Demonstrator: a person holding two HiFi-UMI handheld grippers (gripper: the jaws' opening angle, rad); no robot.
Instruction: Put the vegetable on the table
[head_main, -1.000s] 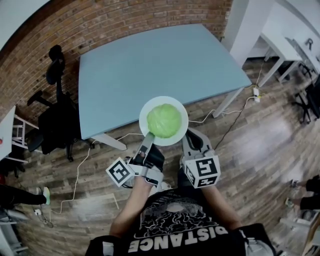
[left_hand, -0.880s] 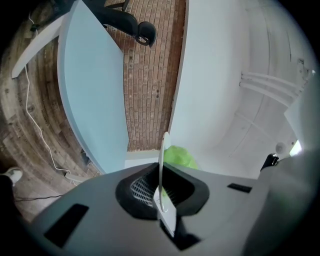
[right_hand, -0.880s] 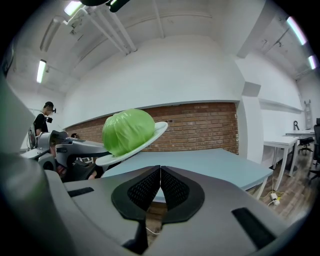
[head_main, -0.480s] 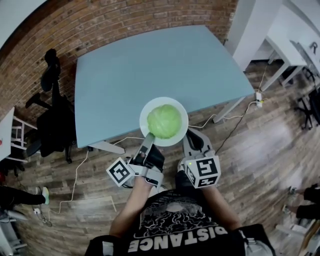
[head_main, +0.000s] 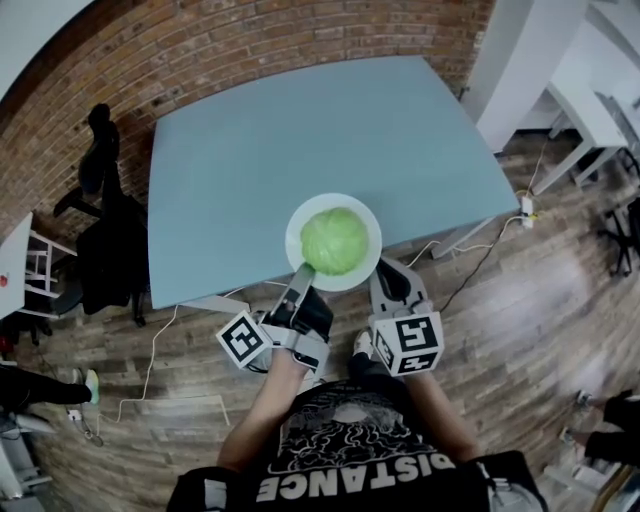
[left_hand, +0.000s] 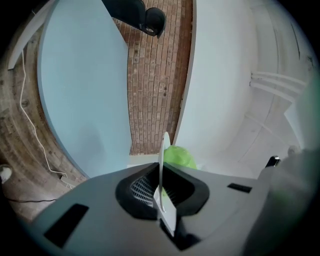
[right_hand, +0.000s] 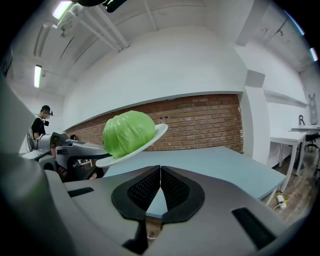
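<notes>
Left tongs (head_main: 299, 280) pinch the near rim of the plate (head_main: 296, 225) carrying the cabbage (head_main: 333, 240), held above the tabletop's (head_main: 300, 130) near edge; right tongs (head_main: 392, 280), pressed together and empty, sit just right.

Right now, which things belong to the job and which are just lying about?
Job: cabbage, white plate under it, left gripper shut on its rim, blue table.
Lying about: office chair, white desk.
</notes>
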